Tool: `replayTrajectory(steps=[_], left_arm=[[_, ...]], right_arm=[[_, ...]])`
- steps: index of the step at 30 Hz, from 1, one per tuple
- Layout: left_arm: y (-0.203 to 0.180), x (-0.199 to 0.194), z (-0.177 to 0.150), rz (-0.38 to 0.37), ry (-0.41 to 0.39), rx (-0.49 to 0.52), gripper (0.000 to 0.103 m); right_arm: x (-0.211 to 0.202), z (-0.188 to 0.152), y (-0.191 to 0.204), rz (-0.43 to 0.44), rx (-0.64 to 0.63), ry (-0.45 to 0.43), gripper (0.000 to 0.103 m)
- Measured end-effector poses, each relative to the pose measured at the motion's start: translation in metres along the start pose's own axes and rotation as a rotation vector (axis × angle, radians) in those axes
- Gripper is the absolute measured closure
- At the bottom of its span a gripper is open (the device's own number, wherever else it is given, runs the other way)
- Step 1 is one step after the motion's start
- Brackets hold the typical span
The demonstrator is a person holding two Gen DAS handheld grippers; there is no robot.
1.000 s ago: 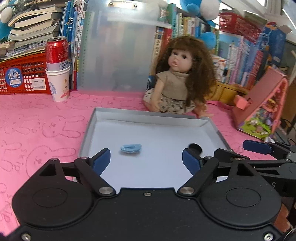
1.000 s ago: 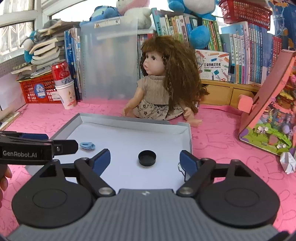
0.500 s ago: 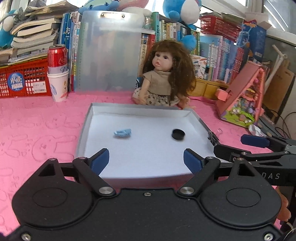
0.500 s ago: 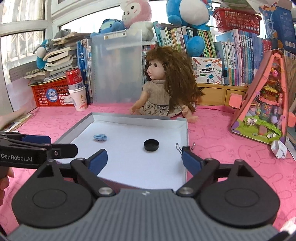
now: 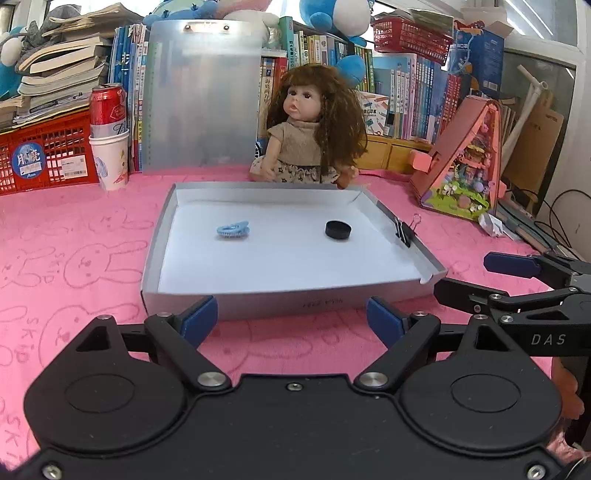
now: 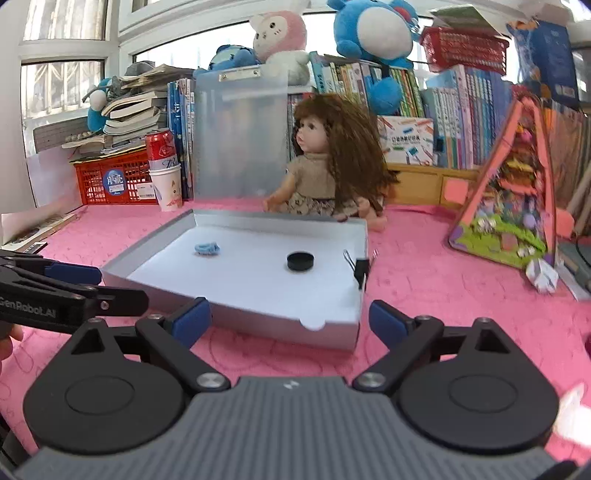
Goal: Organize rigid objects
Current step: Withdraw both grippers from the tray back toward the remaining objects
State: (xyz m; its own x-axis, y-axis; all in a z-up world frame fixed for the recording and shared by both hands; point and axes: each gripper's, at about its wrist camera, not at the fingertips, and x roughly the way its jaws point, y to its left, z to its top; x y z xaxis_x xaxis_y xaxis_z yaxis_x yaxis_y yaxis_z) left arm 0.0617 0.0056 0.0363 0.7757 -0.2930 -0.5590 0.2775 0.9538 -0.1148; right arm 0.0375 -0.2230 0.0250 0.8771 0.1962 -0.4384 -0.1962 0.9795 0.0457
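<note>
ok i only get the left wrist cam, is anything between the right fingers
Observer: no, the right gripper is open and empty. Its fingers have just been opening, and the tray's near wall shows beyond them.
Operator: whats the pink plush above the clipboard
Observer: a pink and white bunny. Its face shows in the right wrist view.
Operator: any hand visible on my gripper
Observer: only a bit of hand at that picture's left edge, below the left gripper.

"DAS" on right hand-held gripper
</note>
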Motion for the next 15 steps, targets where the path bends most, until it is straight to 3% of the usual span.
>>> replayTrajectory(steps=[15], left_arm=[[0.009, -0.018, -0.043, 0.041, 0.021, -0.005, 0.013]], right_arm=[[-0.013, -0.036, 0.005, -0.03, 0.009, -0.004, 0.006]])
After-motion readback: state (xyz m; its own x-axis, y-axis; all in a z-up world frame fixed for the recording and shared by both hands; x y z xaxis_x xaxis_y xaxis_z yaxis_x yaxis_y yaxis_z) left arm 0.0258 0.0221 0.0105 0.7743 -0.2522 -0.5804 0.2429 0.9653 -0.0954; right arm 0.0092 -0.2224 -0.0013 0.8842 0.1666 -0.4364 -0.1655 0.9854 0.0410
